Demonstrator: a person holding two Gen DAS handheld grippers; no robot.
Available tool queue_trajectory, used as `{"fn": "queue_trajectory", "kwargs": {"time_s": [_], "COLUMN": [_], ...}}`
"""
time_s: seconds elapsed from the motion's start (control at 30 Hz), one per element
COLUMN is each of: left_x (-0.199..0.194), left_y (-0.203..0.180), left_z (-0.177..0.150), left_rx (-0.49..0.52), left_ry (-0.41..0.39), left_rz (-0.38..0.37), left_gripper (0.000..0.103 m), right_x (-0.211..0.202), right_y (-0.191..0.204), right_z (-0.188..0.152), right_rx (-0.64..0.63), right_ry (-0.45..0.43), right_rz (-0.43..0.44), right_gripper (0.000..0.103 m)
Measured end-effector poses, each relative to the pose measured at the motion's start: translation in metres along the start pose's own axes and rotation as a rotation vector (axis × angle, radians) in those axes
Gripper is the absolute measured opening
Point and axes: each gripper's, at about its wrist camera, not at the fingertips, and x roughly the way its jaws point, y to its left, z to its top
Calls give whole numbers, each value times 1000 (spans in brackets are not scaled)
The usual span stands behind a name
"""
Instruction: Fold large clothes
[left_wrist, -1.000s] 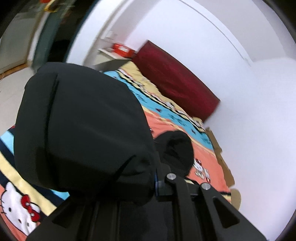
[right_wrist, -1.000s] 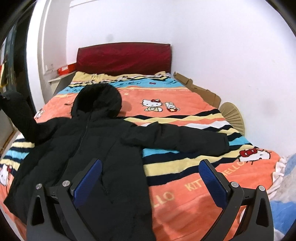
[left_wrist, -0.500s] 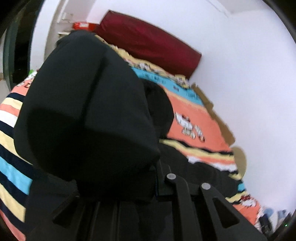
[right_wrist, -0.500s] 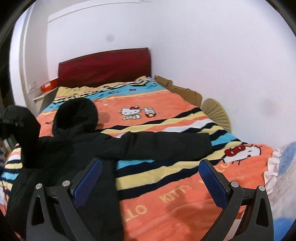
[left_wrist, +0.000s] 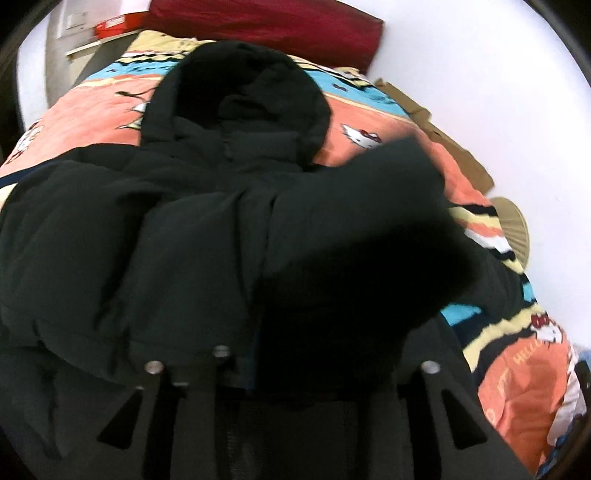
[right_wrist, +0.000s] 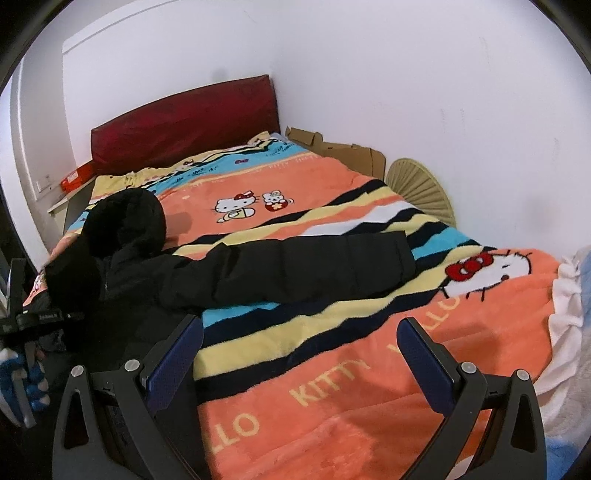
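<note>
A black hooded puffer jacket (left_wrist: 166, 240) lies face up on the Hello Kitty blanket (right_wrist: 332, 398), its hood (left_wrist: 240, 85) toward the headboard. One sleeve (left_wrist: 369, 229) is folded across the chest. Its cuff lies between the fingers of my left gripper (left_wrist: 325, 369). The jaws are opening, and a gap shows beside the left pad. The other sleeve (right_wrist: 314, 269) stretches flat across the stripes. My right gripper (right_wrist: 299, 354) hovers open over the blanket just short of that sleeve, with nothing between its blue pads (right_wrist: 173, 362).
A dark red headboard (right_wrist: 184, 122) stands against the white wall. Flattened cardboard (right_wrist: 343, 151) and a beige fan-shaped object (right_wrist: 421, 188) fill the gap between bed and wall. White and blue bedding (right_wrist: 569, 314) is bunched at the right edge. A gloved hand (right_wrist: 18, 376) shows at far left.
My left gripper carried the sleeve down and to the right across the jacket's chest, and its jaws have parted. The right gripper drifted right along the bed, still open.
</note>
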Motion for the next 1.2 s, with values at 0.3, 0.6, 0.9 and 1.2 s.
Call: {"fn": "queue_trajectory", "kwargs": {"time_s": [0.3, 0.6, 0.9, 1.2], "left_x": [-27, 2, -18, -26], "left_y": [-21, 30, 29, 41], "left_z": [-6, 12, -8, -26], "left_rx": [116, 46, 89, 56], "left_ry": [-26, 22, 15, -61], "left_rz": [-66, 167, -40, -50], "left_gripper": [40, 43, 44, 44], "right_x": [4, 26, 85, 173], "right_y": [-5, -16, -66, -135], "right_z": [-1, 0, 31, 45], "right_rx": [14, 77, 254, 466], "right_ry": [11, 47, 73, 139], "right_rz": [-14, -45, -135, -157], "right_gripper": [103, 103, 103, 103]}}
